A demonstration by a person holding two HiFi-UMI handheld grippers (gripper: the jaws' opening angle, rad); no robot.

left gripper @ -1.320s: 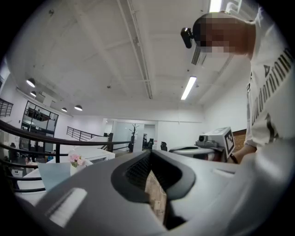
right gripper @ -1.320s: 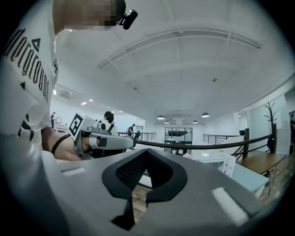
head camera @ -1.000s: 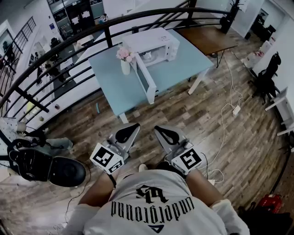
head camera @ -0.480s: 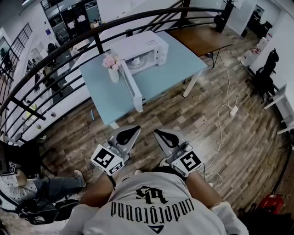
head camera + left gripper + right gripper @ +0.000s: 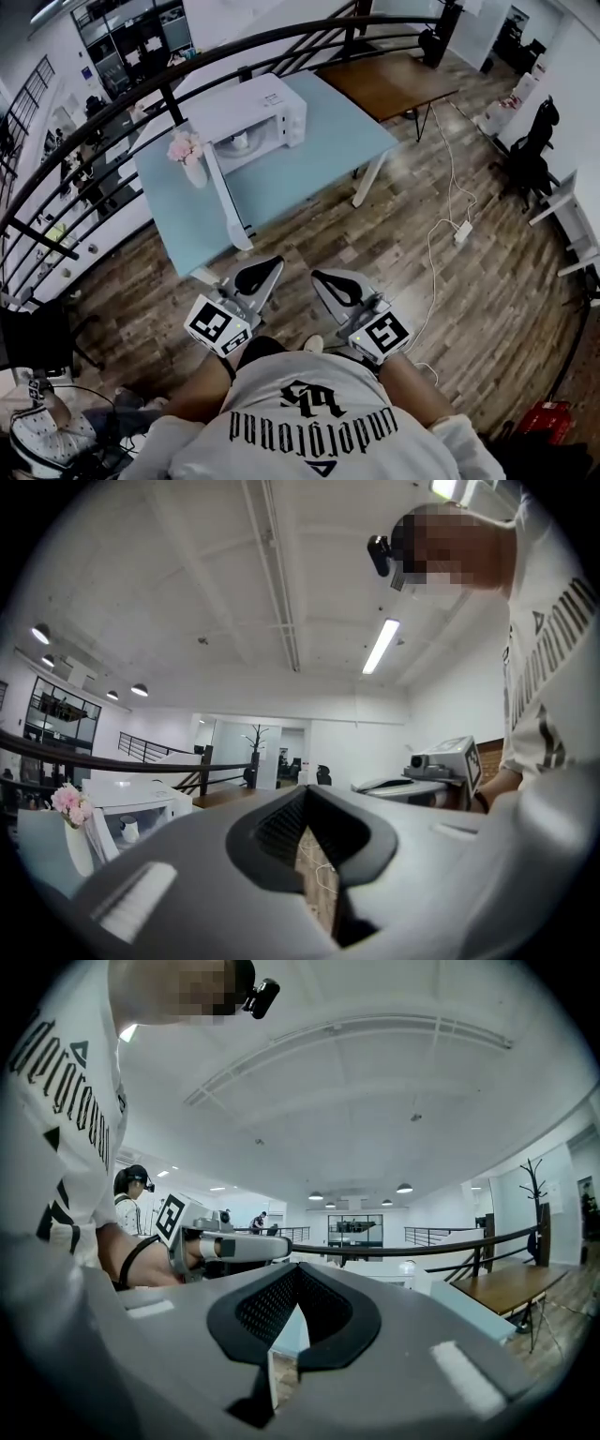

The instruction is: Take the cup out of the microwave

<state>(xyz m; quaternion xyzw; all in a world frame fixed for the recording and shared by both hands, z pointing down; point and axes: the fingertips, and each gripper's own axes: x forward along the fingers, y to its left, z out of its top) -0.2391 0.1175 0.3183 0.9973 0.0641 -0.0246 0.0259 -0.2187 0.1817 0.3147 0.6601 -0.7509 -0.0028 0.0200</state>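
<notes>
The microwave [image 5: 255, 111] stood on the light-blue table [image 5: 309, 173] with its door [image 5: 228, 202] swung open. Inside sat a small white shape, probably the cup [image 5: 128, 829] (tiny in the head view). A vase of pink flowers [image 5: 190, 157] stood beside the door. The left gripper [image 5: 259, 274] and right gripper [image 5: 335, 284] were closed and empty, well short of the table's near edge, with wood floor [image 5: 394, 253] between.

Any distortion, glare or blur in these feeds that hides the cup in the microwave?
Head view: wide-angle bowing, dim corners; small white cup shows inside the open white microwave. Left gripper view: fisheye, black corners, bright ceiling strip light, cup discernible. Right gripper view: same fisheye; cup not discernible.
</notes>
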